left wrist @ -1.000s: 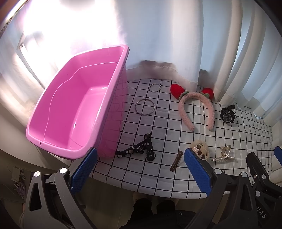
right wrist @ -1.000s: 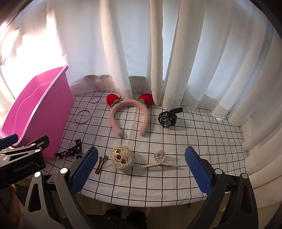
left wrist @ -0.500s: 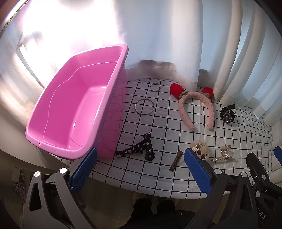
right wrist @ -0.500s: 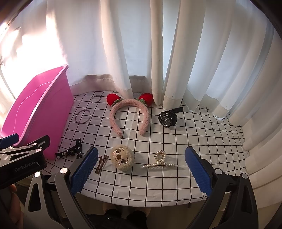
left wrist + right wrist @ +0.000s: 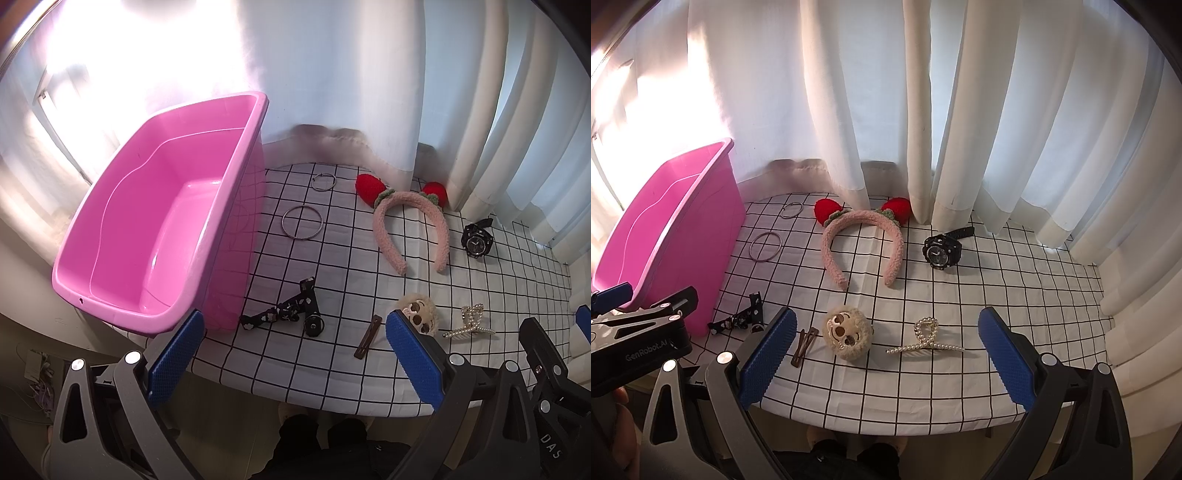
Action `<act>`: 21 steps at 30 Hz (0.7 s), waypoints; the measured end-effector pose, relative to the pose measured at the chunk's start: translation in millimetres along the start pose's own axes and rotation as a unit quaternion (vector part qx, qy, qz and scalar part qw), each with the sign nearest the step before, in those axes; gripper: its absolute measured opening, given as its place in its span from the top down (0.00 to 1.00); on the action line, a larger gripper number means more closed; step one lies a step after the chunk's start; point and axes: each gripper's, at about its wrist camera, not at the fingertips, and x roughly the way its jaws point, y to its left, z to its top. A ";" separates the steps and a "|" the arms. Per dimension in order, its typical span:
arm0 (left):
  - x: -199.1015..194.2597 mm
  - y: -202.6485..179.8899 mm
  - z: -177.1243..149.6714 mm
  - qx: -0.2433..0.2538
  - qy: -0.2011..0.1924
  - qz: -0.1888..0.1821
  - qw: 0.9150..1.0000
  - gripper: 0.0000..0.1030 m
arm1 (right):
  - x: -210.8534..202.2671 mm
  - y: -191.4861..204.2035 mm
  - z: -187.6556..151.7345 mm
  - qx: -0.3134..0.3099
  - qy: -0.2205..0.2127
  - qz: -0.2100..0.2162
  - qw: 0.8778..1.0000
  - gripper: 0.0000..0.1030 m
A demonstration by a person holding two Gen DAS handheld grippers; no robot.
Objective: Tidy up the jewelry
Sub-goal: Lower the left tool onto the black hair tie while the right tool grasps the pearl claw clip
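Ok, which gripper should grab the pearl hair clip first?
Probably the right. The right gripper hangs open with the pearl hair clip lying between its fingers in its own view. The left gripper, also open, faces the black strap beside the pink bin.

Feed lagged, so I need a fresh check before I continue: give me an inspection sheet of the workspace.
Surface: checked tablecloth, flat.
Job's things: pink tub empty; two rings, headband, watch, pearl clip, plush clip, brown clip, black strap lie apart on the cloth.
Clutter: nothing seen.
Grippers: left tongs open, right tongs open, both empty.
Cables: tangle on floor.
Surroundings: white curtains.
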 end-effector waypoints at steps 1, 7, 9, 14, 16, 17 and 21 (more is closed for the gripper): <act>1.3 -0.4 -0.5 0.000 0.002 -0.001 1.000 0.06 | 0.6 0.0 0.0 0.000 0.001 -0.001 1.000 0.09; 18.5 -1.4 -11.5 -0.012 0.015 -0.024 1.000 0.06 | 10.2 -2.9 -11.2 -0.009 0.021 0.006 1.000 0.09; 26.8 -2.9 -18.2 -0.014 0.018 -0.031 0.999 0.06 | 16.2 -5.3 -16.8 -0.012 0.028 0.004 1.000 0.09; 52.0 -12.6 -42.3 0.010 0.023 -0.035 0.999 0.06 | 40.7 -23.5 -39.2 0.005 0.059 0.026 0.998 0.09; 65.6 -16.8 -53.0 0.020 0.037 -0.037 0.998 0.06 | 56.2 -34.6 -50.5 0.019 0.079 0.034 0.996 0.09; 71.9 -17.6 -57.8 0.022 0.044 -0.042 0.998 0.06 | 64.5 -40.3 -55.9 0.025 0.090 0.036 0.995 0.09; 90.7 -19.4 -73.2 0.018 0.050 -0.049 0.997 0.06 | 90.8 -61.2 -75.4 0.036 0.110 0.018 0.993 0.09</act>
